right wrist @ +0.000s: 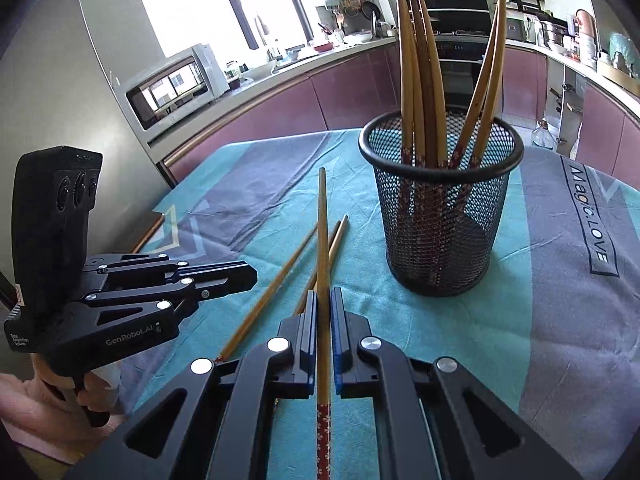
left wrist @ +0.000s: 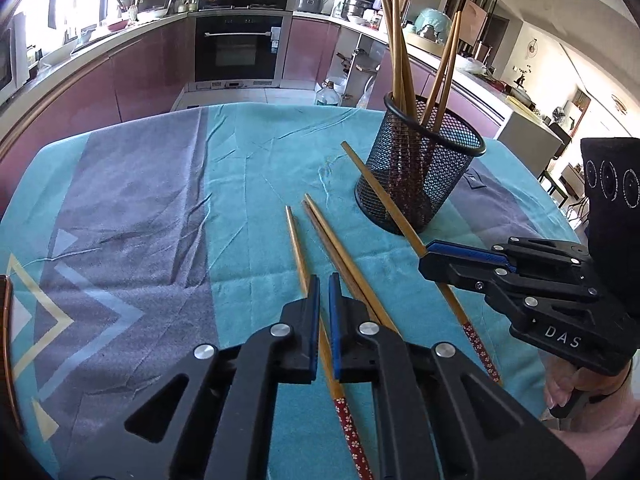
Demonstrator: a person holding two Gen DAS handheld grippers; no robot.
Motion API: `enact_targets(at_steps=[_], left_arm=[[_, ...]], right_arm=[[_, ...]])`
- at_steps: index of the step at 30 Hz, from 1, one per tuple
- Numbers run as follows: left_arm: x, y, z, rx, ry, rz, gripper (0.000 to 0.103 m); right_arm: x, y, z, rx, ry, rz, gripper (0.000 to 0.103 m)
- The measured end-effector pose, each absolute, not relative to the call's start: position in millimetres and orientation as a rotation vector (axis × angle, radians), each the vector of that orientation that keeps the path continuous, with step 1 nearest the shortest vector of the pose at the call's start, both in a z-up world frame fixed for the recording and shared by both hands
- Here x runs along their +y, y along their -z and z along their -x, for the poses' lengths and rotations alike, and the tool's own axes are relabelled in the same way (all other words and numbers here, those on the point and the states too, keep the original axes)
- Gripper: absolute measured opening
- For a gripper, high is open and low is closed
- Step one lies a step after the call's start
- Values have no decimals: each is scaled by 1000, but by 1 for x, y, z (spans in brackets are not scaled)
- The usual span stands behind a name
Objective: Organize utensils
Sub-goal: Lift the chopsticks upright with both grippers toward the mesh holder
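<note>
A black mesh holder (left wrist: 424,168) (right wrist: 440,220) stands on the cloth with several wooden chopsticks upright in it. My right gripper (right wrist: 325,292) (left wrist: 424,256) is shut on one chopstick (right wrist: 322,220) (left wrist: 384,196), which is raised and points towards the holder's left side. My left gripper (left wrist: 324,280) (right wrist: 254,276) is shut, hanging just above the cloth. A loose chopstick (left wrist: 296,240) (right wrist: 272,292) shows through its narrow gap, but in the right wrist view it lies on the cloth, apart from those fingers. Two more chopsticks (left wrist: 332,236) (right wrist: 336,236) lie side by side just right of it.
A teal and grey tablecloth (left wrist: 140,200) covers the table, whose far edge runs behind the holder. A brown object (left wrist: 6,320) sits at the left edge. A person's hand (left wrist: 560,392) grips the right gripper's handle. Kitchen cabinets and an oven stand beyond.
</note>
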State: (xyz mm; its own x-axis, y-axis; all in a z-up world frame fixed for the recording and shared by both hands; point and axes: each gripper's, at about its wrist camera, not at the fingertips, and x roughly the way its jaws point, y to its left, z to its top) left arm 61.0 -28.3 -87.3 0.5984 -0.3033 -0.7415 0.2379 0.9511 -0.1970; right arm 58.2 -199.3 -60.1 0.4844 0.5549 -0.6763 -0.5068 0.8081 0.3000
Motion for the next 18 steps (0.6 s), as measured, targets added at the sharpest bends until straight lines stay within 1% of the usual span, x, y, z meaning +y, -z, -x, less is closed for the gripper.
enact_targets(at_steps=[3,5,6,7,13,17,18], left_arm=[[-29,86,-58,874,314,72,5],[-29,89,-58,886,310,69,11],[-30,91,-59,893,309,65,16],[-31,93,-60,899,303,55,19],[-39,110,-65,943,289,16,20],[-44,113,-66,933,274,-12,19],[-45,114,-67,931,269,-17,17]], right_arm=[[-201,56,-56,833,-651,-69,5],[-201,54,-55,830,-651,-70,5],[-201,55,-55,830,-650,-69,5],[-200,55,-55,831,-649,-70,5],[-201,57,-56,835,-647,-73,5],[-201,57,-56,835,-648,-73,5],[-201,57,-56,834,-649,-73,5]])
